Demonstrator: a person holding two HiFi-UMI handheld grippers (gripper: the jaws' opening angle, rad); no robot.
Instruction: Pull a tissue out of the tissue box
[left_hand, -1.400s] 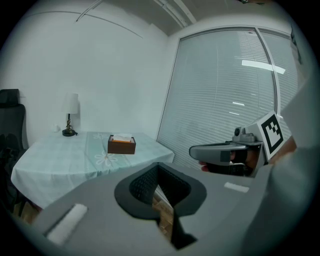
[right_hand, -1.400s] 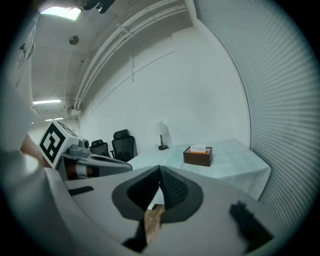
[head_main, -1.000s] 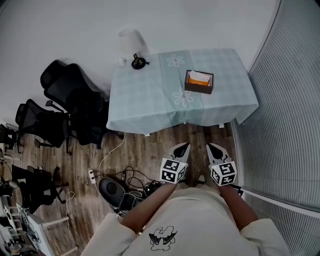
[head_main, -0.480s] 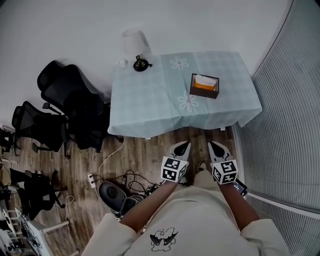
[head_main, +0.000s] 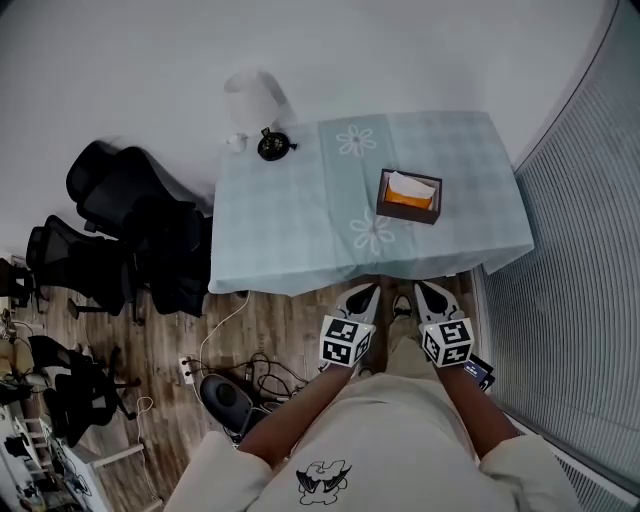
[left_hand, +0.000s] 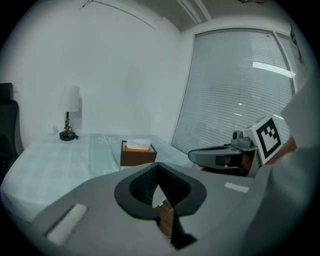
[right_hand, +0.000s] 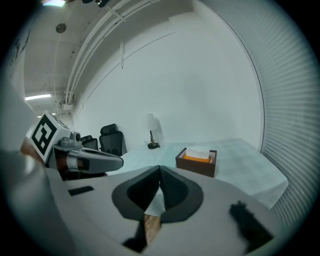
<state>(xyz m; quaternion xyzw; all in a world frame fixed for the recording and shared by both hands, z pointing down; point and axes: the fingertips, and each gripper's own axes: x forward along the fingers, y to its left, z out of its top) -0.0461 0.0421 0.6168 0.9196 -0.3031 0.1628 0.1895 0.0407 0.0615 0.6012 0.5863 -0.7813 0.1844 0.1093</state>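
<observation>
A dark brown tissue box (head_main: 408, 195) with an orange inside and a white tissue standing out of its top sits on the pale green tablecloth of a table (head_main: 300, 230). It also shows in the left gripper view as the tissue box (left_hand: 137, 152) and in the right gripper view as the tissue box (right_hand: 196, 160). My left gripper (head_main: 364, 297) and right gripper (head_main: 428, 296) hang side by side over the floor just short of the table's near edge, both shut and empty. Each points toward the box from some distance.
A small lamp (head_main: 262, 113) with a white shade stands at the table's far left corner. Black office chairs (head_main: 130, 230) crowd the floor left of the table. Cables and a power strip (head_main: 240, 375) lie on the wood floor. Window blinds (head_main: 590, 260) line the right side.
Both grippers have come forward toward the table together, from mid-floor to just before its near edge. Their jaws have stayed shut.
</observation>
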